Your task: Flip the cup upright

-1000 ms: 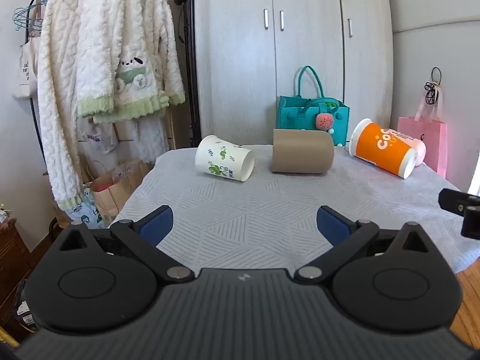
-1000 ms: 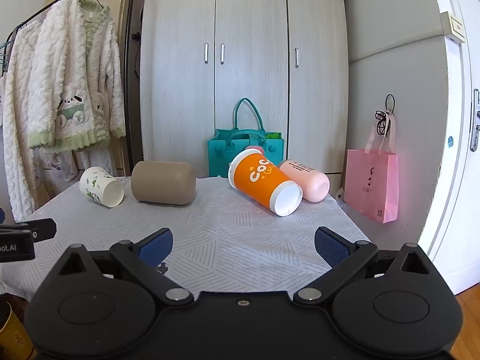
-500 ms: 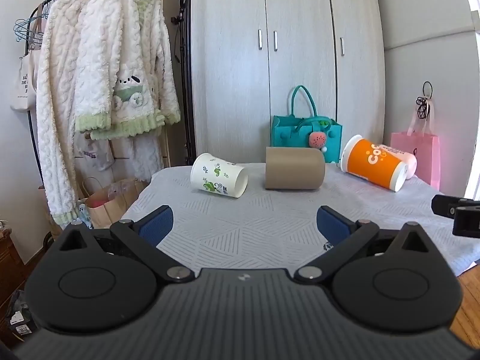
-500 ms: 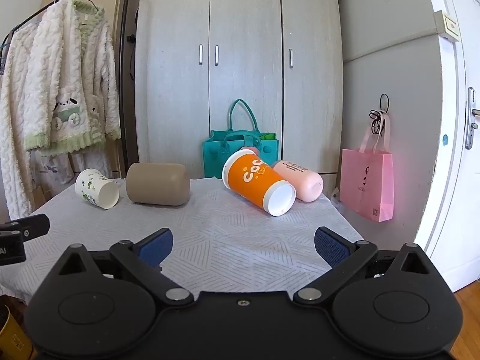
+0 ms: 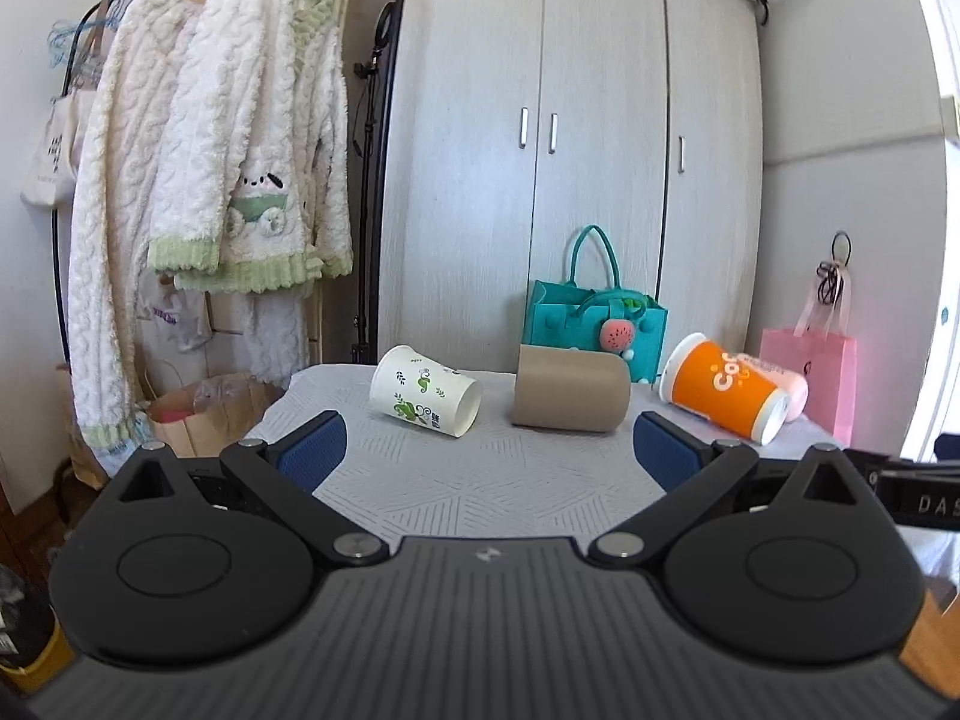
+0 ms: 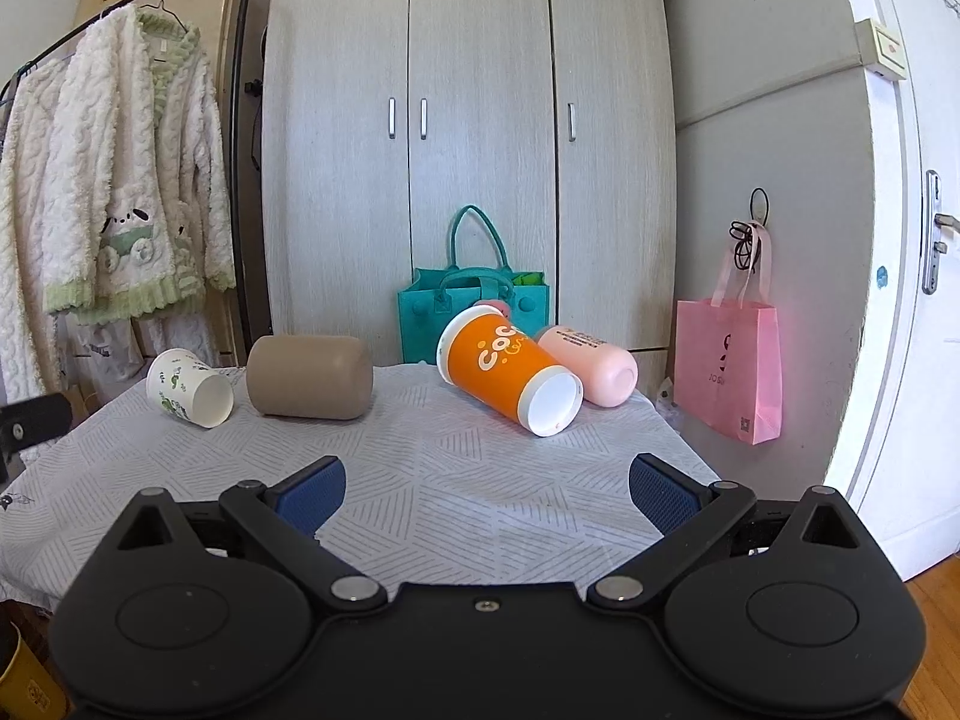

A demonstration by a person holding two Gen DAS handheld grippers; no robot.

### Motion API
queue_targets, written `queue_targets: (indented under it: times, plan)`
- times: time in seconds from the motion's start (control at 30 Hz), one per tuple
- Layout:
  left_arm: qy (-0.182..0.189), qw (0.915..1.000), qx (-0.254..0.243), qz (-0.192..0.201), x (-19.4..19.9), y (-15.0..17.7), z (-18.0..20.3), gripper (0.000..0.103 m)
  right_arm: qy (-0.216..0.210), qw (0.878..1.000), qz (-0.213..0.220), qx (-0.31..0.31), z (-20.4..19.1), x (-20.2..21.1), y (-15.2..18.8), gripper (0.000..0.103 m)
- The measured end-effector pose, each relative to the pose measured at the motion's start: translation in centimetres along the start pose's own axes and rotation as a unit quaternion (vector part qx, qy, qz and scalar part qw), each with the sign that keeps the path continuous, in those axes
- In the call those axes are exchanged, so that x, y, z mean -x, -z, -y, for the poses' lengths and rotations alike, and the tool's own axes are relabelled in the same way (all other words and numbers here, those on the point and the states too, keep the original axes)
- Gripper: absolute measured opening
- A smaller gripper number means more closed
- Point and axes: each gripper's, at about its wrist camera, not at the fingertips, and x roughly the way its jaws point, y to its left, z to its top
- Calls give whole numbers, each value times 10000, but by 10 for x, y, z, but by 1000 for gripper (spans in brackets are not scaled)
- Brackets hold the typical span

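Observation:
Several cups lie on their sides along the far edge of a table with a white patterned cloth. From the left: a white paper cup with green prints, a plain brown cup, an orange cup, and a pink cup behind it. My left gripper is open and empty, near the table's front edge. My right gripper is open and empty, short of the orange cup.
A teal felt bag stands behind the cups before a grey wardrobe. A pink paper bag hangs on the wall at right. Fluffy white robes hang on a rack at left, with a brown paper bag below.
Both views have tilted upward and the cups sit lower in the frames. Both grippers stay open and empty. No cup has moved.

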Motion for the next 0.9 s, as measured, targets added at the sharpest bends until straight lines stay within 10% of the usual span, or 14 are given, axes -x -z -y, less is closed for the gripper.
queue_targets:
  times: [0.9]
  plan:
    - [-48, 9999, -83, -107, -4, 5, -1, 103, 318, 9989, 187, 296, -6, -3, 6, 103]
